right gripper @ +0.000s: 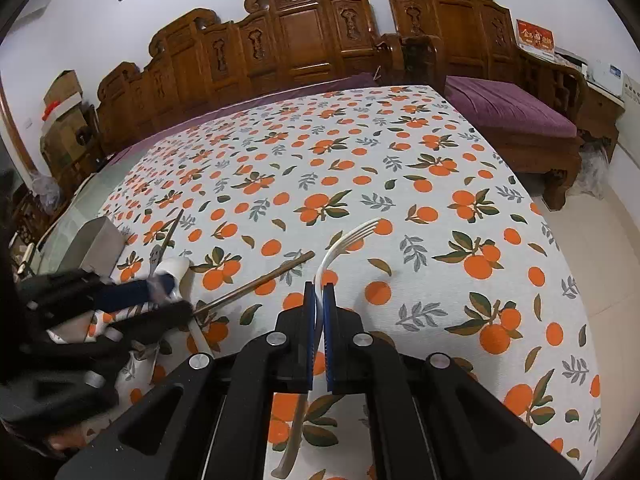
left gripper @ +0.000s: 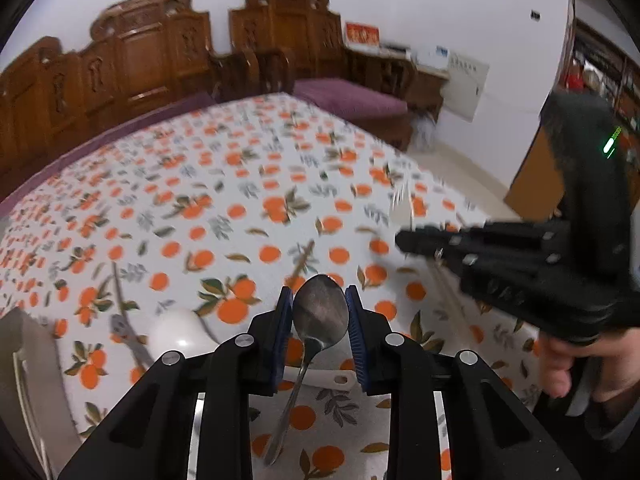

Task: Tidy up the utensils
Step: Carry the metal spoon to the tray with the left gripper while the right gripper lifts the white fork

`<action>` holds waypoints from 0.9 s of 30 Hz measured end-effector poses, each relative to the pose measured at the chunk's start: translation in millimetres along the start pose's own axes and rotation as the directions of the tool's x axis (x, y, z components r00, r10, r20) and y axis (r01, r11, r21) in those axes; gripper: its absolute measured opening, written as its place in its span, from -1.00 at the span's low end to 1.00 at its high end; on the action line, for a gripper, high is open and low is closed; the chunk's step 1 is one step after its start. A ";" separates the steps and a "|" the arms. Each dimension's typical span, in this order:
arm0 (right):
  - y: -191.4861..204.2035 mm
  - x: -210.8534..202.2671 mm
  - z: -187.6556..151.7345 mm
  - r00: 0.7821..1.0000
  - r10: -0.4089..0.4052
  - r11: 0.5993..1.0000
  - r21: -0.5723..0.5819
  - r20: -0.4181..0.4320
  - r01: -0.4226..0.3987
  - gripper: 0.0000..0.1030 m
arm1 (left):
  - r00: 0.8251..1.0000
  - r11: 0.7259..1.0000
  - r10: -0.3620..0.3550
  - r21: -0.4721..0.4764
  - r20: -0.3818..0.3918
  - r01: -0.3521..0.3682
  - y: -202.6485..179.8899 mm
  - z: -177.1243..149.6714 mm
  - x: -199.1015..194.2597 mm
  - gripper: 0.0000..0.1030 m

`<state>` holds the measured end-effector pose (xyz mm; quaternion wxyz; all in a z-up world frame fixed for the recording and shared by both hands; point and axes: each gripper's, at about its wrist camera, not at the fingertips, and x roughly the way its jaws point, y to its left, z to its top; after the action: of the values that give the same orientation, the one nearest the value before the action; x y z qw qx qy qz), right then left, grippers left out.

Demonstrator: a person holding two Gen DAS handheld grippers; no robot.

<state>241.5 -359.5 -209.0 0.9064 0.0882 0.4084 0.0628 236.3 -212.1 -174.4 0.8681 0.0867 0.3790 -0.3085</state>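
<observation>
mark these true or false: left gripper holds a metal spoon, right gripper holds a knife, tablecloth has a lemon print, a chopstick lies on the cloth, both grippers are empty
1. The left gripper holds a metal spoon. True.
2. The right gripper holds a knife. False: it is shut on a white fork, tines pointing away.
3. The tablecloth has a lemon print. False: it shows oranges with leaves.
4. A chopstick lies on the cloth. True, left of the fork.
5. Both grippers are empty. False: each holds a utensil.
</observation>
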 end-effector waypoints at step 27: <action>73.0 -20.6 -6.6 0.995 0.094 0.985 -0.145 0.034 -0.088 -0.91 | 0.973 0.988 0.127 -0.109 0.192 -0.107 43.1 16.8 -110.7 -0.57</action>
<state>219.8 -291.4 -182.8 0.9147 0.0427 0.3796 0.1317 214.6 -132.3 -87.5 0.9215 0.0350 0.2993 -0.2448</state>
